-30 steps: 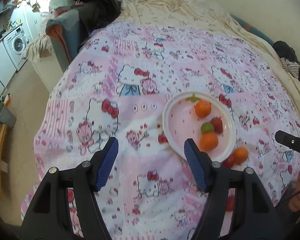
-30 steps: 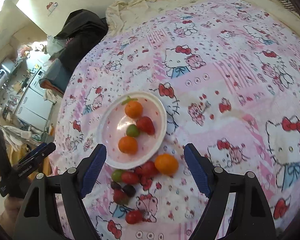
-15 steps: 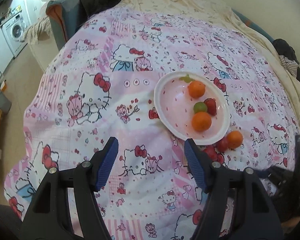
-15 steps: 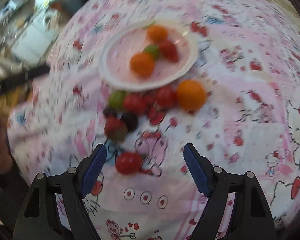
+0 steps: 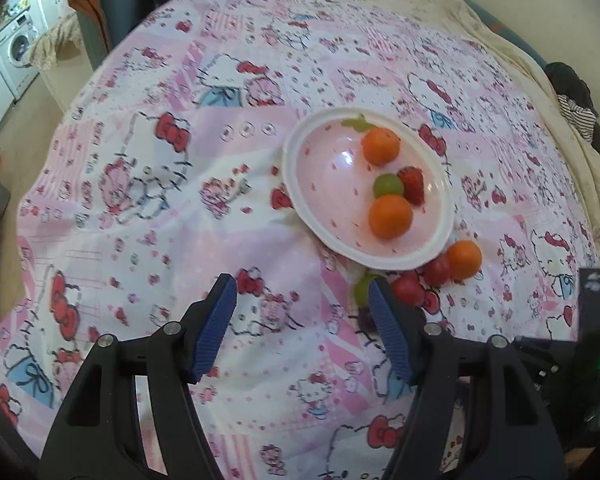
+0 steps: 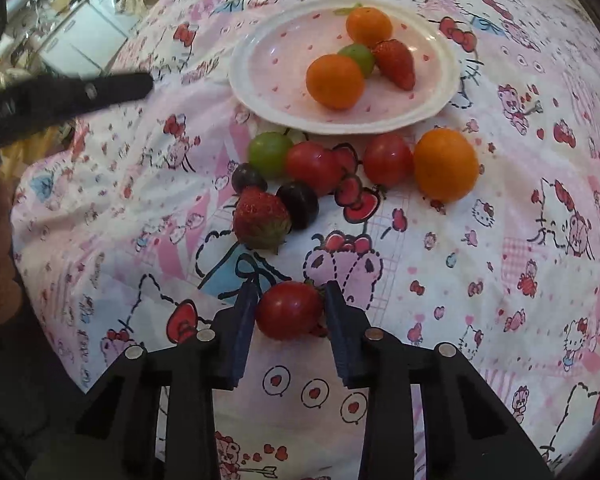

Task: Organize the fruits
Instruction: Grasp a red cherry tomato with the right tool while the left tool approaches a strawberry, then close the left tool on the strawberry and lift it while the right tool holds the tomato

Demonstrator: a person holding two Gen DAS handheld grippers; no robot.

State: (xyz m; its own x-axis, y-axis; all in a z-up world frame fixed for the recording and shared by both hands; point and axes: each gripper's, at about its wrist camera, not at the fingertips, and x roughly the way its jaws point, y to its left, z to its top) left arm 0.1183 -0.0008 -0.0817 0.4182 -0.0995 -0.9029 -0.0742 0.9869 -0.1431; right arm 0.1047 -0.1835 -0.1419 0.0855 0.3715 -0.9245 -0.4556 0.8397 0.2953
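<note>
Plate [image 6: 440, 108] holding four fruits; seven loose on bedspread [image 6: 500, 280]

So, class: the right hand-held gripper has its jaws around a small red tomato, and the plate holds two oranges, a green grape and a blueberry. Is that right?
Not quite. The right wrist view shows the plate holding a strawberry, not a blueberry. The rest stands: the right hand-held gripper is closed on the tomato, which lies on the bedcover.

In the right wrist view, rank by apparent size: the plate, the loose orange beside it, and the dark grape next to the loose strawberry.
Largest to smallest:
1. plate
2. loose orange
3. dark grape
</note>
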